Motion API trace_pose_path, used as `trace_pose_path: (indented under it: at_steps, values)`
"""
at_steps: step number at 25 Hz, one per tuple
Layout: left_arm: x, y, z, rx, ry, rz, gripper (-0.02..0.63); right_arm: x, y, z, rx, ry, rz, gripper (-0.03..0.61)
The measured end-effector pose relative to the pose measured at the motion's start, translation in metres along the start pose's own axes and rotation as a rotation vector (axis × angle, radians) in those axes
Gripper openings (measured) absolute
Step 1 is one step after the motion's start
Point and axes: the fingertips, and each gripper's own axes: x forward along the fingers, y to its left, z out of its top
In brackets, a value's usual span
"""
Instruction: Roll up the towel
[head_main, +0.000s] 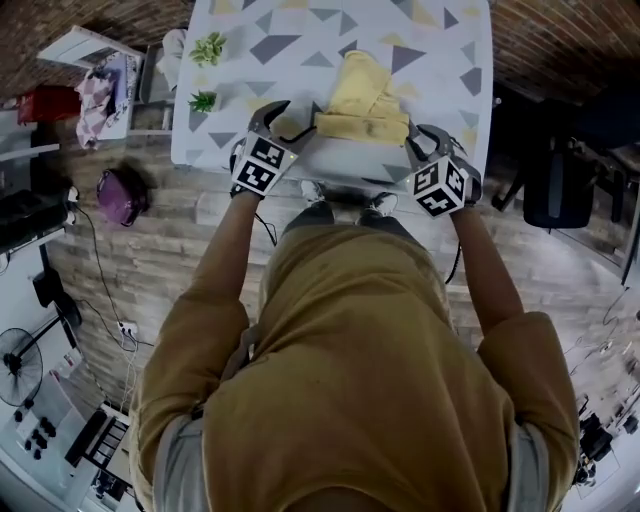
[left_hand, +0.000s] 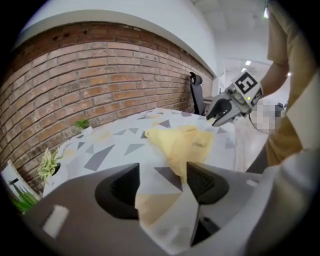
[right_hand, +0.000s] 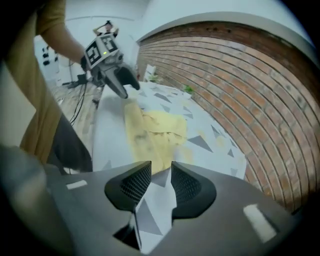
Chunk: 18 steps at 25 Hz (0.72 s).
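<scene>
A yellow towel (head_main: 365, 100) lies crumpled on the worktop (head_main: 300, 40), close to the edge where the person stands, its near side doubled over into a thick band. The worktop's pale cloth is printed with grey and yellow triangles. The left hand-held gripper (head_main: 292, 122) is poised just off the towel's left corner with its jaws spread wide; in the left gripper view only the patterned cloth shows between them, and the towel lies beyond. The right hand-held gripper (head_main: 418, 140) sits at the towel's right corner, its jaws a narrow gap apart and pinching nothing, with bare cloth visible between the pads (right_hand: 136, 184). Neither tool has hold of the fabric. The person, in an ochre hooded top, leans over the worktop from its near side. Two small potted plants (head_main: 208, 48) stand at the worktop's far left edge, with a brick wall (left_hand: 100, 75) behind it. A purple bag (head_main: 120, 195) rests on the wooden floor to the left.
</scene>
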Motion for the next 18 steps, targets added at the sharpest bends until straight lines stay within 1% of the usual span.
trace_pose_path:
  at_steps: [1, 2, 3, 5, 9, 12, 16, 18]
  values:
    - [-0.002, -0.01, -0.001, 0.04, -0.001, -0.032, 0.316, 0.0, 0.013, 0.002, -0.074, 0.006, 0.026, 0.106]
    - [-0.003, -0.021, -0.003, 0.087, 0.007, -0.07, 0.251, 0.003, 0.025, 0.003, -0.137, 0.015, 0.058, 0.106]
    - [-0.001, -0.033, -0.005, 0.133, 0.019, -0.107, 0.21, 0.007, 0.036, 0.003, -0.184, 0.025, 0.094, 0.106]
    - [0.004, -0.051, -0.008, 0.196, 0.039, -0.171, 0.201, 0.018, 0.051, 0.002, -0.219, 0.043, 0.154, 0.106]
    - [0.018, -0.067, -0.01, 0.265, 0.072, -0.26, 0.202, 0.033, 0.05, 0.004, -0.167, 0.06, 0.201, 0.106]
    - [0.026, -0.07, -0.016, 0.302, 0.119, -0.296, 0.202, 0.038, 0.05, -0.002, -0.157, 0.095, 0.233, 0.106]
    - [0.034, -0.066, -0.028, 0.327, 0.18, -0.328, 0.204, 0.038, 0.051, -0.003, -0.095, 0.096, 0.228, 0.099]
    - [0.037, -0.067, -0.031, 0.332, 0.187, -0.33, 0.204, 0.039, 0.055, -0.004, -0.066, 0.105, 0.233, 0.047]
